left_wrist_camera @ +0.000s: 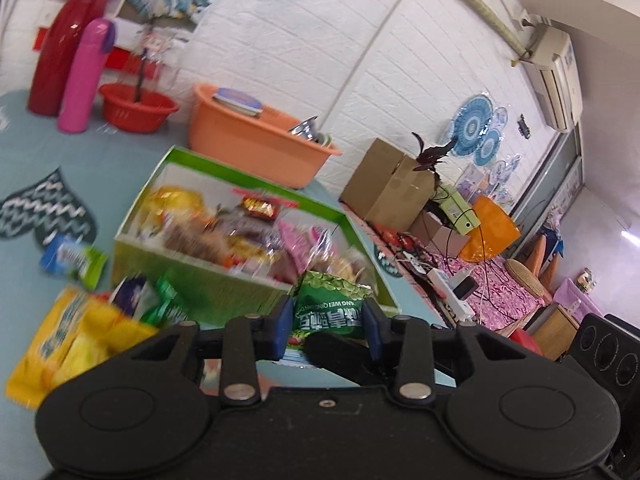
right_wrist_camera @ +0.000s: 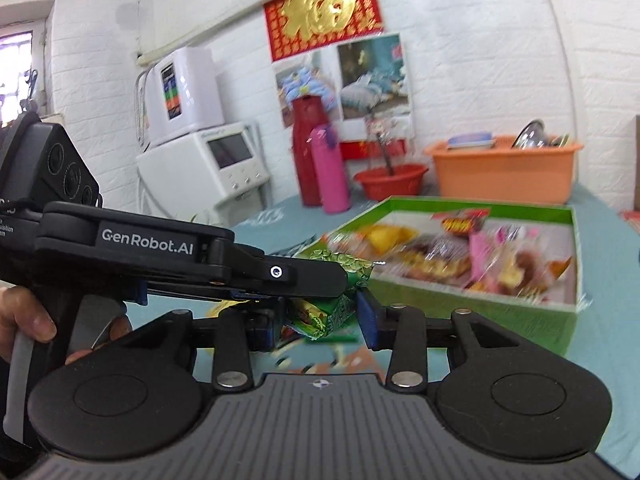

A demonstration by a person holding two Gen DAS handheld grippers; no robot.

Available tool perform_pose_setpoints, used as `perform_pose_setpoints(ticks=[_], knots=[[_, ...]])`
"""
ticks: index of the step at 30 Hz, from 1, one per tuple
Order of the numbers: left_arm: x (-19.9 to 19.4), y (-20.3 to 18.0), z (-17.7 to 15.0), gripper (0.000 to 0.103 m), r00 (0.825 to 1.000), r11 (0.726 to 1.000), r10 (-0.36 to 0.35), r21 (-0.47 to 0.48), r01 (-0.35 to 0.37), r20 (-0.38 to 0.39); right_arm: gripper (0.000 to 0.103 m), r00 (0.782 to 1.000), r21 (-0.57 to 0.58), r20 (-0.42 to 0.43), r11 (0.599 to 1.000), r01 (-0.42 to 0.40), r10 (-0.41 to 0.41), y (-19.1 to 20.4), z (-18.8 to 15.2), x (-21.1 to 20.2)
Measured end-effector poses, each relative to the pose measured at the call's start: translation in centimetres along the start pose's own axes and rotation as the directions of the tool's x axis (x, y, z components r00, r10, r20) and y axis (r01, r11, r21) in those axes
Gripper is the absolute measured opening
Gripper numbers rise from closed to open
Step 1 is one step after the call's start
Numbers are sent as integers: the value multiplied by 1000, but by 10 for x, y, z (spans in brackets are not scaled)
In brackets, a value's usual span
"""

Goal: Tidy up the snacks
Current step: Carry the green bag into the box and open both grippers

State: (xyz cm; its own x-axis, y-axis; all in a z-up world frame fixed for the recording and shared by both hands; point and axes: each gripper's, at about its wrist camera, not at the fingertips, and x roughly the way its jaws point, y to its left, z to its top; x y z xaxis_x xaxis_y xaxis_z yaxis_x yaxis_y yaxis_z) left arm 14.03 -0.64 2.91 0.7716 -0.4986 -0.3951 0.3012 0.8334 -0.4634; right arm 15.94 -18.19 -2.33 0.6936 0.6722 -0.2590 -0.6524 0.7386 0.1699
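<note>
Item under inspection: green snack packet, raised clear of the table and hanging just in front of the near wall of the green box. It is outside the box.

Left gripper: both blue pads press on the packet's sides, a firm grip across its middle. In the right wrist view the same gripper reaches in from the left, with a person's hand on its handle.

Right gripper: jaws drawn partly in, with the lower end of the same packet between them. Both pads sit against the wrapper's edges, so it is held at this end too. The picture is blurred here, so how hard they press cannot be judged.

Green box: open at the top, on the blue-grey table cover, and holding a heap of mixed wrapped snacks. Individual items are too blurred to name.

Loose on the table, left of the box: a yellow bag, a blue and green packet, and a few more green and white packets beside the yellow bag.

Behind the box: an orange tub holding dishes, a red basin, a pink flask and a red flask, both upright against the white wall.
</note>
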Motion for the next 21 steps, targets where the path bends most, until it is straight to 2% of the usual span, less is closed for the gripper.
perform_pose_setpoints(ticks=[10, 17, 18, 19, 20, 21], knots=[[59, 4, 35, 37, 998, 998, -55, 19, 55, 4, 66, 993, -6, 74, 996, 90, -89, -42, 23, 19], [91, 14, 40, 38, 999, 998, -36, 55, 37, -26, 66, 989, -21, 74, 991, 129, -128, -59, 20, 40], [96, 17, 38, 46, 999, 998, -25, 62, 28, -39, 67, 989, -20, 72, 991, 132, -131, -62, 17, 43], [101, 20, 36, 64, 999, 998, -10, 66, 14, -47, 70, 988, -17, 66, 990, 142, -141, -64, 13, 48], [103, 22, 34, 77, 999, 998, 6, 67, -3, -51, 82, 986, -17, 53, 988, 156, -155, -66, 10, 53], [102, 25, 32, 99, 998, 998, 28, 62, -25, -51, 92, 985, -17, 37, 986, 168, -168, -67, 8, 56]])
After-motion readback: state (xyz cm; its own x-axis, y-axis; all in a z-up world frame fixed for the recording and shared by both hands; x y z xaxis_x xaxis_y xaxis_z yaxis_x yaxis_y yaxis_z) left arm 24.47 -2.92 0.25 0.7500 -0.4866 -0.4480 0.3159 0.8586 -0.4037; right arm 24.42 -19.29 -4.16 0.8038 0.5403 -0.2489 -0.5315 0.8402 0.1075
